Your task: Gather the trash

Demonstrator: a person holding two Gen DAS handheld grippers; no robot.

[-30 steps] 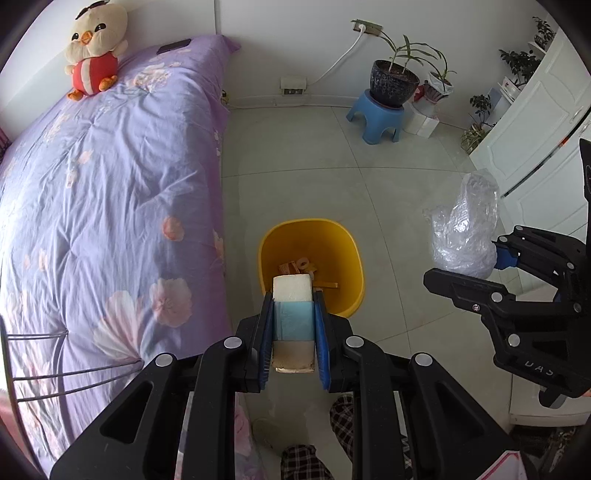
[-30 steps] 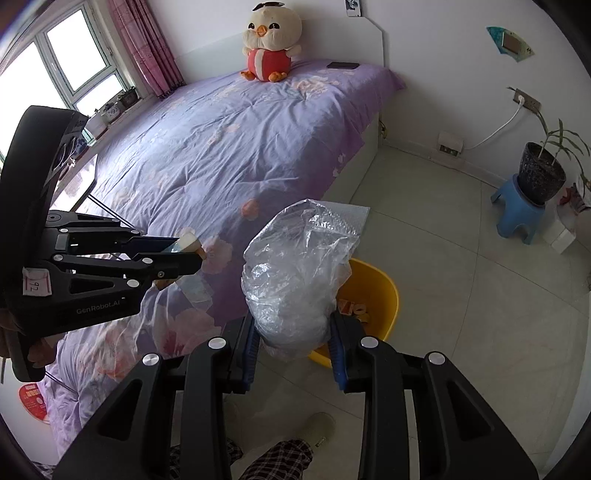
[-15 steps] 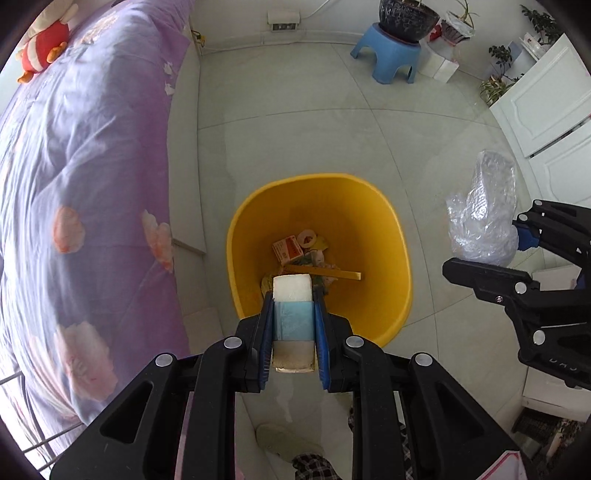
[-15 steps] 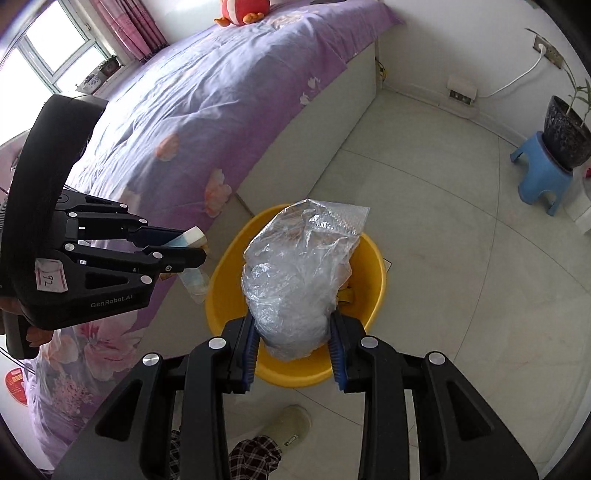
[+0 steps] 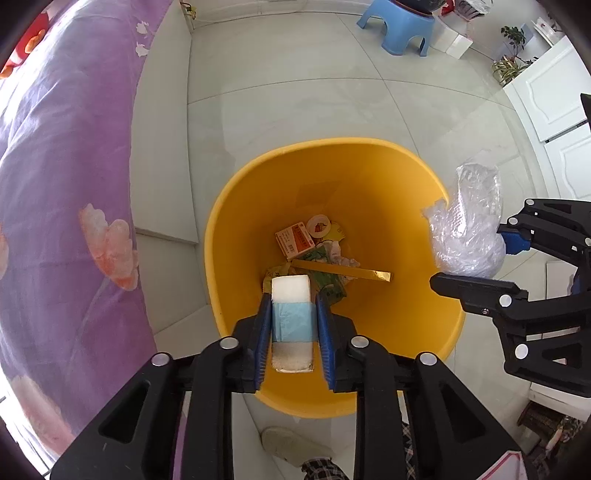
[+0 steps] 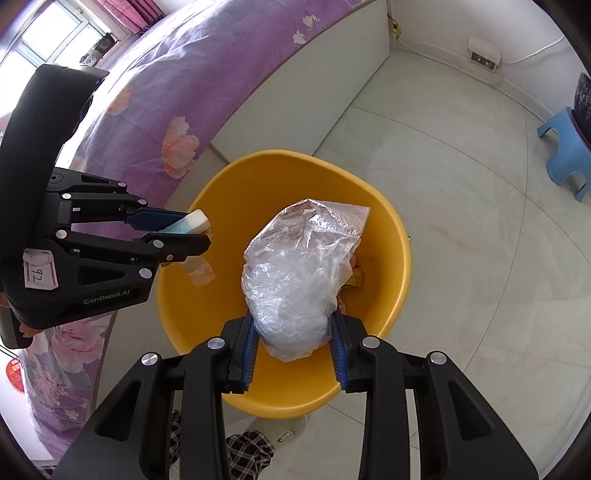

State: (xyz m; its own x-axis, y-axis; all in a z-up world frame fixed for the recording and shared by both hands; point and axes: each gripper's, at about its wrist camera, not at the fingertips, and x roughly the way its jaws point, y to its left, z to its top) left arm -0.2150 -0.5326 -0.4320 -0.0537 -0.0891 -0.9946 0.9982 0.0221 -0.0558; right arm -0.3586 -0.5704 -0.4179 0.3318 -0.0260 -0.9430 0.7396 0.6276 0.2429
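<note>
A yellow trash bin (image 5: 369,173) stands on the floor beside the bed and holds several scraps: a small carton (image 5: 294,242), a tape roll, wrappers, a gold strip. My left gripper (image 5: 290,306) is shut on a white and light-blue foam block (image 5: 290,314), held over the bin's near side. My right gripper (image 6: 293,343) is shut on a crumpled clear plastic bag (image 6: 295,280), held over the bin (image 6: 391,236). The bag also shows in the left wrist view (image 5: 469,236) at the bin's right rim. The left gripper with its block (image 6: 192,221) shows in the right wrist view at the bin's left rim.
A bed with a purple flowered cover (image 5: 66,155) lies left of the bin, its white base (image 6: 295,85) close to it. A blue stool (image 5: 402,26) with a plant pot stands far across the tiled floor. White cabinet doors (image 5: 554,110) are at the right. A slippered foot (image 5: 291,445) is below.
Both grippers have come down and forward over the yellow bin, which now fills the views. Each still holds its item; neither has opened.
</note>
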